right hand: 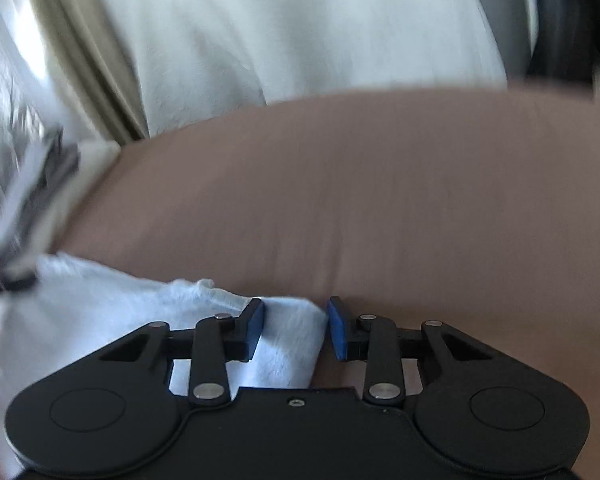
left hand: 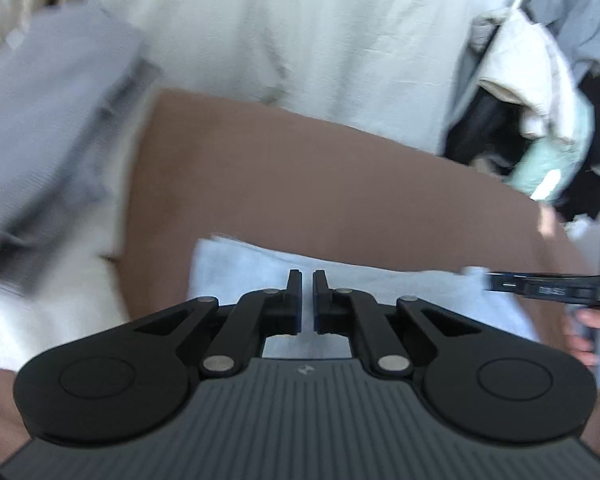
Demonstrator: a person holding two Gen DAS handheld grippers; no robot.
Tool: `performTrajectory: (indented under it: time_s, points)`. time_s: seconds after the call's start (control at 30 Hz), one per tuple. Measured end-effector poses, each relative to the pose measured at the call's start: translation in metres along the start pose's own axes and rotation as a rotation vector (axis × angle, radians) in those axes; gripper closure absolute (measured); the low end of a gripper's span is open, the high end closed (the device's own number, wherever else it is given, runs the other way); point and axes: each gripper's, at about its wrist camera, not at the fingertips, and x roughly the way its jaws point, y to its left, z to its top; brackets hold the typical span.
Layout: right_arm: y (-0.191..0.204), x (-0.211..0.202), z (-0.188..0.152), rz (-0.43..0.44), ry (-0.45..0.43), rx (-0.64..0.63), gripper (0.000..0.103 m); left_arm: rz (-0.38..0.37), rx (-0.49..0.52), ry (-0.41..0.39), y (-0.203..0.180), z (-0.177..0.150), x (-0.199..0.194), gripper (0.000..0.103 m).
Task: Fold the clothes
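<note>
A pale blue fluffy cloth (left hand: 360,280) lies on a brown surface (left hand: 300,180). My left gripper (left hand: 307,280) hovers over the cloth's near part, its fingers drawn together to a thin slit with nothing visibly clamped. In the right wrist view the cloth (right hand: 100,304) spreads to the left, and its right corner sits between the blue pads of my right gripper (right hand: 296,312), which stands open around it. The right gripper (left hand: 540,288) also shows at the right edge of the left wrist view, held by a hand (left hand: 592,328). The left gripper (right hand: 28,200) appears as a blur at the left.
A grey garment (left hand: 52,120) lies at the left on white bedding (left hand: 280,20). A heap of mixed clothes (left hand: 540,120) hangs at the right. Beige curtains (right hand: 80,60) stand at the back left. Both views are motion-blurred.
</note>
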Motion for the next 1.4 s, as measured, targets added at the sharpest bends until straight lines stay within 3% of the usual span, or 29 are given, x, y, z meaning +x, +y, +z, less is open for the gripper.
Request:
performTrajectory:
  time_s: [0.07, 0.23, 0.3, 0.37, 0.43, 0.53, 0.63, 0.67, 0.7, 0.73, 0.83, 0.97, 1.07, 1.17, 1.27, 1.4]
  points:
    - [0.006, -0.016, -0.005, -0.013, -0.033, 0.022, 0.050, 0.030, -0.011, 0.014, 0.005, 0.001, -0.013, 0.098]
    - [0.022, -0.057, -0.018, -0.044, -0.114, 0.076, 0.048, -0.041, -0.227, 0.145, 0.035, -0.012, -0.042, 0.094]
    - [0.029, -0.072, -0.024, -0.038, -0.138, 0.091, 0.047, 0.003, -0.203, 0.168, 0.035, -0.023, -0.054, 0.094]
    - [0.041, -0.084, -0.036, 0.022, -0.119, 0.068, 0.047, 0.080, -0.119, 0.180, 0.027, -0.032, -0.066, 0.093]
    - [0.053, -0.091, -0.051, 0.067, -0.087, 0.040, 0.047, 0.091, -0.079, 0.184, 0.021, -0.041, -0.078, 0.078]
    - [0.068, -0.096, -0.073, 0.122, -0.025, 0.015, 0.047, 0.075, -0.100, 0.193, 0.016, -0.051, -0.090, 0.055]
    - [0.078, -0.096, -0.095, 0.162, 0.042, -0.032, 0.047, 0.066, -0.163, 0.227, 0.018, -0.064, -0.091, 0.054]
    - [0.083, -0.097, -0.102, 0.168, 0.058, -0.067, 0.047, 0.056, -0.203, 0.234, 0.023, -0.069, -0.089, 0.055]
    - [0.088, -0.099, -0.109, 0.173, 0.074, -0.101, 0.046, 0.051, -0.243, 0.228, 0.027, -0.074, -0.087, 0.067]
    - [0.092, -0.100, -0.114, 0.173, 0.083, -0.135, 0.046, 0.053, -0.258, 0.223, 0.029, -0.078, -0.084, 0.103]
    - [0.098, -0.103, -0.126, 0.157, 0.091, -0.177, 0.043, 0.115, -0.148, 0.213, 0.019, -0.080, -0.083, 0.101]
    - [0.096, -0.111, -0.127, 0.148, 0.106, -0.168, 0.043, 0.160, -0.062, 0.111, 0.002, -0.072, -0.108, 0.101]
    - [0.100, -0.112, -0.128, 0.161, 0.120, -0.198, 0.043, 0.175, -0.079, 0.157, 0.001, -0.075, -0.105, 0.101]
    - [0.113, -0.110, -0.129, 0.236, 0.136, -0.262, 0.043, 0.175, -0.117, 0.215, 0.006, -0.078, -0.097, 0.100]
    - [0.135, -0.102, -0.120, 0.345, 0.141, -0.312, 0.043, 0.170, -0.153, 0.201, 0.012, -0.078, -0.102, 0.100]
    - [0.173, -0.081, -0.114, 0.428, 0.152, -0.422, 0.041, 0.184, -0.170, 0.191, 0.019, -0.083, -0.104, 0.100]
